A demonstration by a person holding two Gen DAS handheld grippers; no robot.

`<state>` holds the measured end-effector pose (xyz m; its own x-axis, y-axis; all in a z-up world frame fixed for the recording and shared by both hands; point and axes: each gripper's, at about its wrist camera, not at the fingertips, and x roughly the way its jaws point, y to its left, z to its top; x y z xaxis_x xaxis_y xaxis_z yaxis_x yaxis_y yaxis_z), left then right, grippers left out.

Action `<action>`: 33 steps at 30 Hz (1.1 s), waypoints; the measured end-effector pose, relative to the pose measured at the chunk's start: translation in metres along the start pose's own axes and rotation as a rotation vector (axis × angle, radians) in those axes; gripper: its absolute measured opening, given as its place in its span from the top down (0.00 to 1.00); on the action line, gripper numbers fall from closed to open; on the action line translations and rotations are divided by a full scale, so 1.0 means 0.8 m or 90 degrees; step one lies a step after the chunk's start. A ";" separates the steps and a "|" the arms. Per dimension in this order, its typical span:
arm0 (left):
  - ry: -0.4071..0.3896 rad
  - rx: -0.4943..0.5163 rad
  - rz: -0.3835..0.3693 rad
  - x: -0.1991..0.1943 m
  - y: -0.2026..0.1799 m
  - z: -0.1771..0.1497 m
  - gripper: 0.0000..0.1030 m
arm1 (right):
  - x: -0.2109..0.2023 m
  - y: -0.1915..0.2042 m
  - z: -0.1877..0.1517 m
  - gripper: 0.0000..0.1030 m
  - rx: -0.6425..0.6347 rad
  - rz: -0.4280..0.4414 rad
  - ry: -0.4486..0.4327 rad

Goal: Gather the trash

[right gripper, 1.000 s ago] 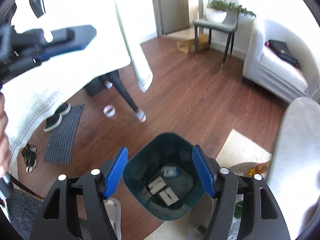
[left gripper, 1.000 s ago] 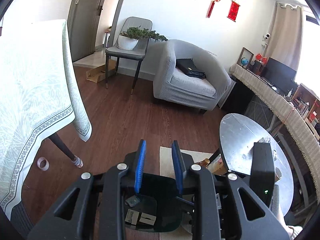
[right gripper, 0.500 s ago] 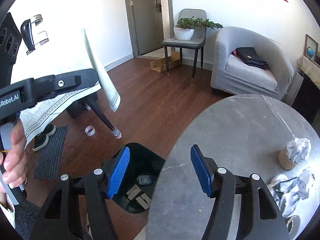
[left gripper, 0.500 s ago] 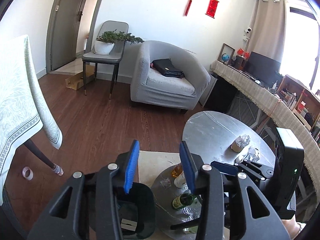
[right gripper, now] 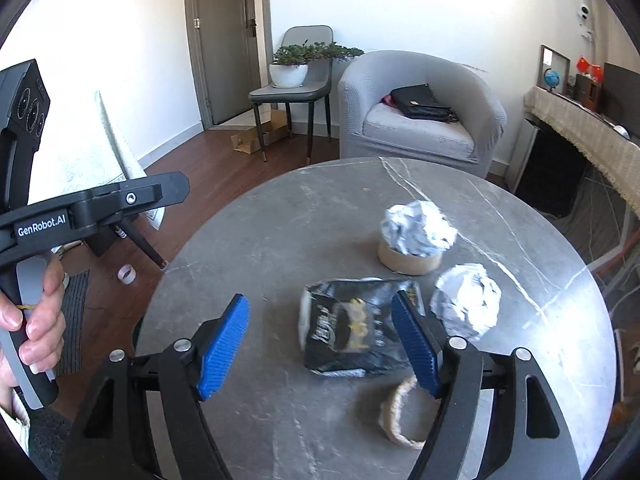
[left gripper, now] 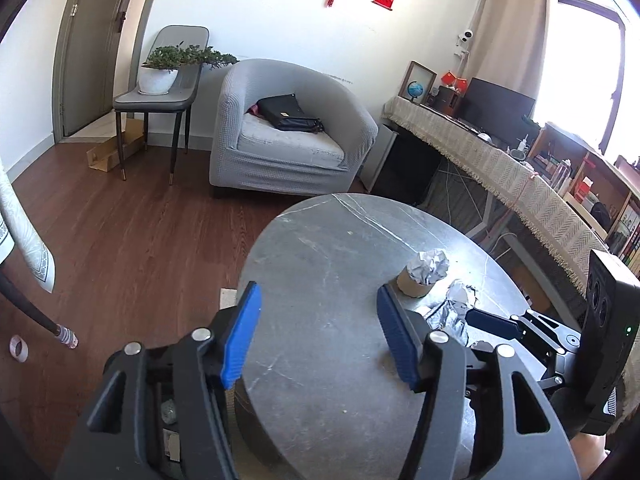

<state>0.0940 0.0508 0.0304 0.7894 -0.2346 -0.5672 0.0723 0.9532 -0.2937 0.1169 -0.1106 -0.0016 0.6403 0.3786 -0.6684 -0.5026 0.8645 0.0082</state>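
Observation:
On the round grey marble table (right gripper: 280,240) lies trash: a black snack bag (right gripper: 352,328), a crumpled foil ball (right gripper: 468,304), another foil ball (right gripper: 416,228) sitting on a brown tape roll (right gripper: 404,260), and a torn brown paper ring (right gripper: 400,416) near the front. My right gripper (right gripper: 320,348) is open and empty just above the table, its right finger beside the snack bag. My left gripper (left gripper: 320,336) is open and empty over the table's left part. The foil ball on the roll (left gripper: 428,268) and the right gripper's body (left gripper: 520,328) also show in the left wrist view.
A dark bin with scraps inside (left gripper: 168,420) sits on the floor below the table's left edge. A grey armchair (left gripper: 288,132) with a black bag, a chair with a potted plant (left gripper: 168,76), a cloth-covered table (right gripper: 80,160) and a tape roll on the floor (right gripper: 127,274) surround it.
Both grippers have risen from over the floor bin and swung right to above the round table. Both stay open; the left one's jaws have widened.

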 end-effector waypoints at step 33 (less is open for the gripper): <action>0.127 0.094 -0.064 0.088 -0.130 -0.039 0.17 | -0.026 -0.111 -0.062 0.52 0.083 -0.037 0.045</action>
<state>0.1230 -0.0711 -0.0031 0.6390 -0.3493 -0.6853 0.2442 0.9370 -0.2499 0.1191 -0.2114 -0.0257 0.6217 0.3061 -0.7210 -0.3834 0.9216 0.0607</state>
